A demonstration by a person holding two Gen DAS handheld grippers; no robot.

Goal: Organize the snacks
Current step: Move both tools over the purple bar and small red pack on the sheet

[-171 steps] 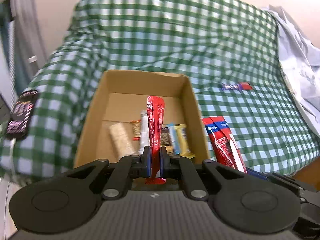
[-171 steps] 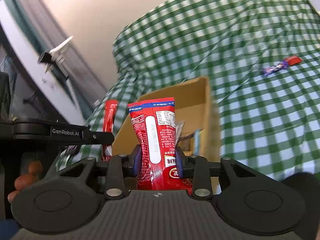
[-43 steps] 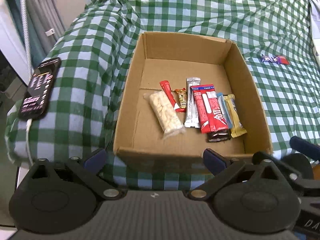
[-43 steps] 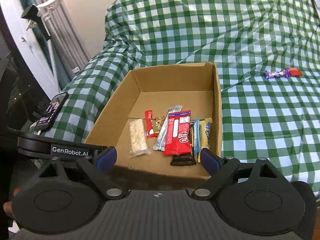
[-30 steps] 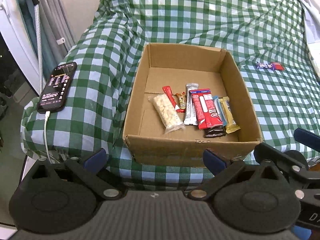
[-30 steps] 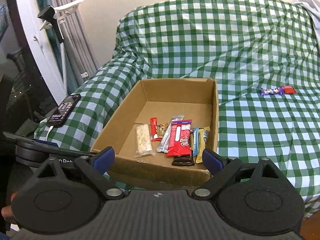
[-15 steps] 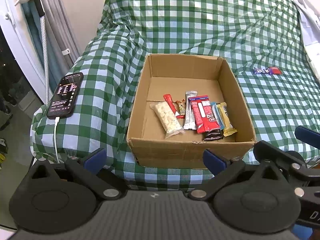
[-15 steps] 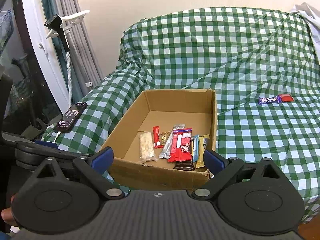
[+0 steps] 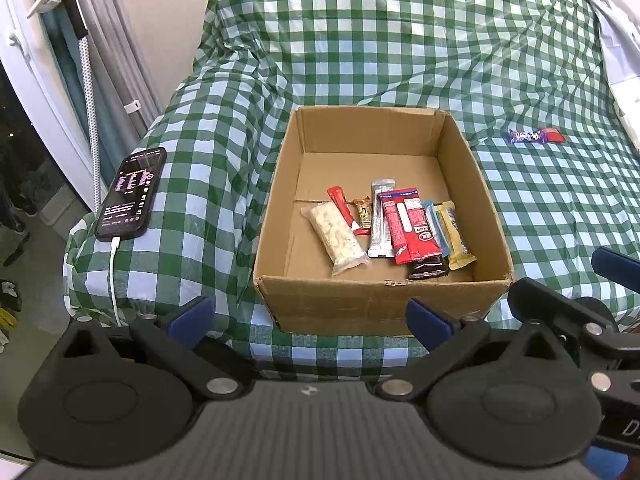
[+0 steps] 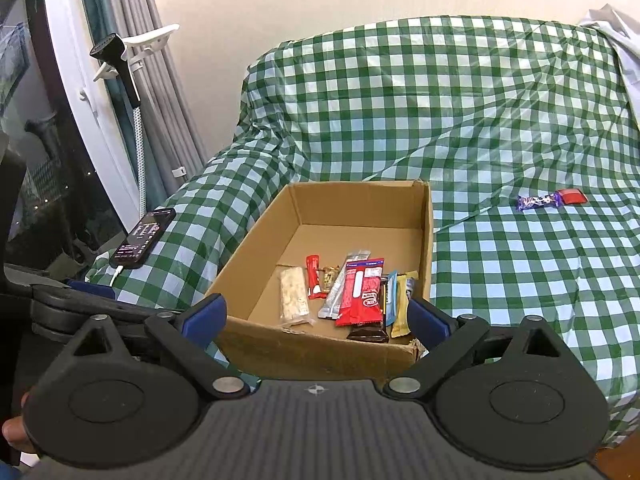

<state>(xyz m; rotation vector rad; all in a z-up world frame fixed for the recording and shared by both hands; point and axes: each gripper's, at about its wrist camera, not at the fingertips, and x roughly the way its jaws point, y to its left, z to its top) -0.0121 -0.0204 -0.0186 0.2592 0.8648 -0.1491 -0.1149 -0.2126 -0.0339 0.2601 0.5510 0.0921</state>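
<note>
Snacks (image 9: 404,228) in crinkly wrappers fill cardboard box (image 9: 376,300).

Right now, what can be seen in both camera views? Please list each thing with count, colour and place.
cardboard box: 1, brown, open, on the checked cloth.
snack packets: about eight; clear, red, silver, blue, yellow, dark; lying in the box's near half.
purple candy bar: 1, on the cloth right of the box.
small red packet: 1, beside the purple bar.
checked cloth: 1, green and white, covering the furniture.
phone: 1, black, screen lit, white cable plugged in, left of the box.
left gripper: jaws open, empty.
right gripper: jaws open, empty.
</note>
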